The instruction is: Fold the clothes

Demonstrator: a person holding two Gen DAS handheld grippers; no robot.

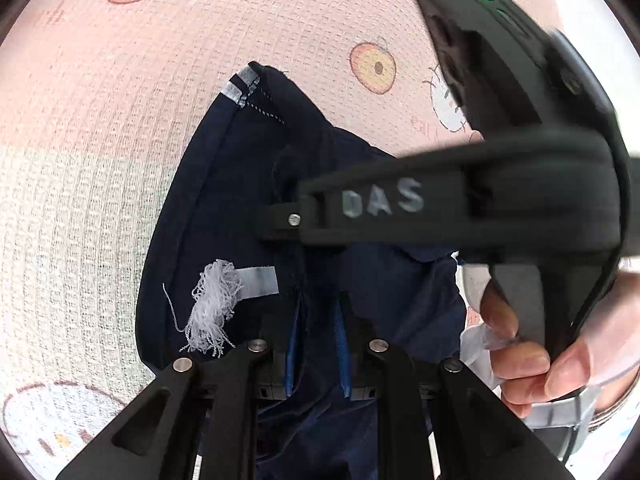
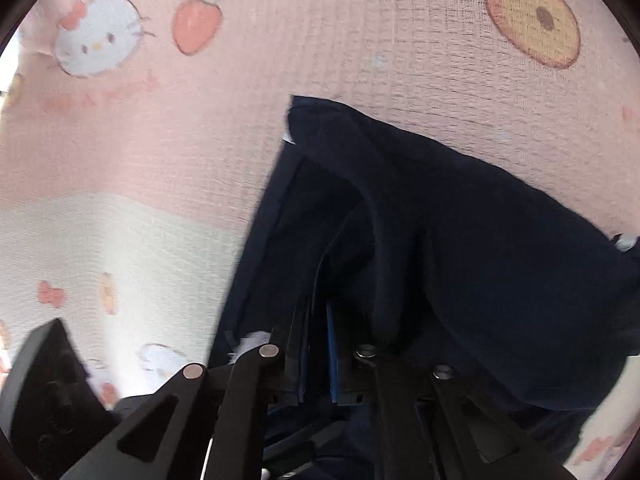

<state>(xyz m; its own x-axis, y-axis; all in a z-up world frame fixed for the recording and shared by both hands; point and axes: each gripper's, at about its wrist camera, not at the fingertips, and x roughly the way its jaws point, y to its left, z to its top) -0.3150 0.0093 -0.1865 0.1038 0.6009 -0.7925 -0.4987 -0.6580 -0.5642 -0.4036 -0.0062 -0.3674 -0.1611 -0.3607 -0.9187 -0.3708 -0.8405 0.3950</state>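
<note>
Over the pink printed mat (image 1: pixel 120 128), I have the navy garment (image 1: pixel 224 200) hanging lifted, bunched between both tools. My left gripper (image 1: pixel 318 344) is clenched on a fold of the cloth; its blue pads sit close with fabric pinched between. My right gripper (image 2: pixel 318 344) likewise bites dark cloth. A frayed white tag (image 1: pixel 212 308) shows, so I judge an inner face is outward. Seen from the left, the right tool crosses close, a hand (image 1: pixel 532 364) on its grip. Step, as I read it: carrying an edge over mid-fold. Next calls for level, matched lowering, edges aligned.
</note>
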